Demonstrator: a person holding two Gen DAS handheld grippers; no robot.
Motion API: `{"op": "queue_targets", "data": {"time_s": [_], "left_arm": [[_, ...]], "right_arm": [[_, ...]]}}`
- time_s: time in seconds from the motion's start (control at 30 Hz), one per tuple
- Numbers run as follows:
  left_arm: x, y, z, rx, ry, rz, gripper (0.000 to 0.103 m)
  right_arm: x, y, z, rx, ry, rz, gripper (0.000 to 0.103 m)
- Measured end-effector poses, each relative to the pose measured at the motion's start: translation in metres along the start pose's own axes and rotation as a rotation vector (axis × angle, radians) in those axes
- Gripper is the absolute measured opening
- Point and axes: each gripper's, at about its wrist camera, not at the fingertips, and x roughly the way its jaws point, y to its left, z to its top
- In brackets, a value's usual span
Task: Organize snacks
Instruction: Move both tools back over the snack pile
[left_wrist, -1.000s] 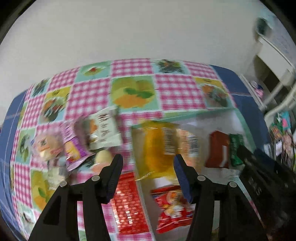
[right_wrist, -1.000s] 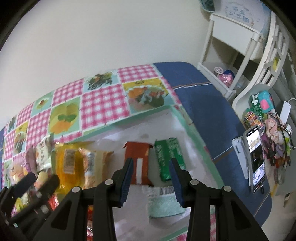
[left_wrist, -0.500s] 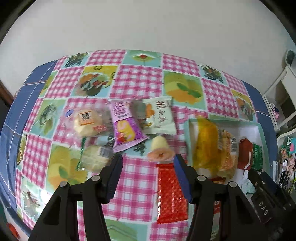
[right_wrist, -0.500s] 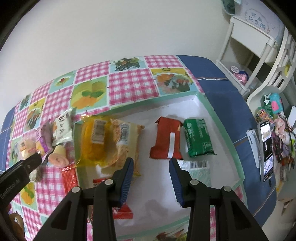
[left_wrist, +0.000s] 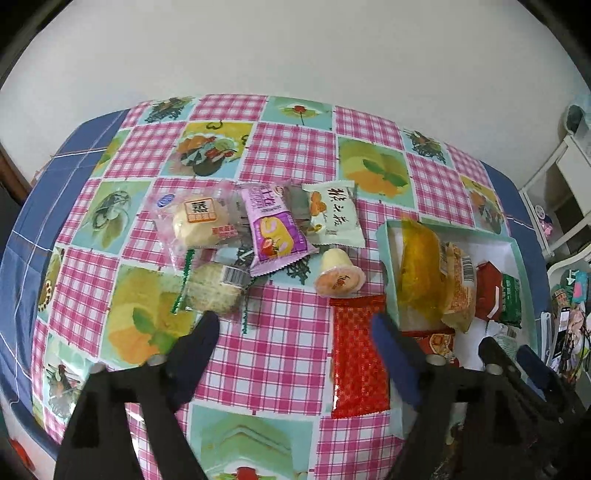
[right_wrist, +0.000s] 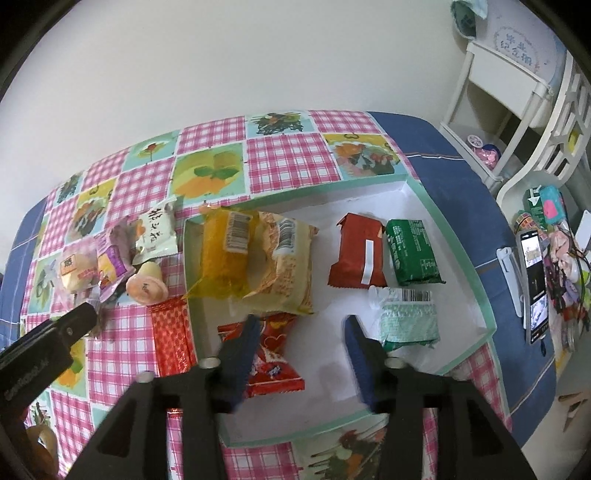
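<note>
both grippers' jaws opening; jelly cup (left_wrist: 338, 278) beyond left gripper (left_wrist: 295, 332).

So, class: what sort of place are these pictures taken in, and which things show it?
Most likely a home, perhaps a child's room: a table under a patchwork fruit tablecloth, white shelving with trinkets, and a cluttered side spot with a phone.

A box (right_wrist: 454, 236) sits on the table's (left_wrist: 288, 147) right half, holding several packets (right_wrist: 412, 251). Loose snacks (left_wrist: 273, 229) cluster left of it, mid-table.
</note>
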Motion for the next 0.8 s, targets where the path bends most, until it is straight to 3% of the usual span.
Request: {"op": "queue_targets", "data": {"time_s": [0.07,0.33,0.8], "left_arm": [[0.0,0.002,0.0,-0.004,-0.007,0.012,0.094],[0.002,0.014,0.003,-0.037,-0.038,0.029,0.101],[0.003,0.028,0.008,-0.064,-0.062,0.084,0.101]], "right_arm": [[0.002,0.001,0.0,-0.007,0.0,-0.011,0.076],[0.007,-0.003,0.001,0.005,0.003,-0.031,0.102],[0.005,0.007,0.002,-0.017,-0.041,-0.027,0.103]]}}
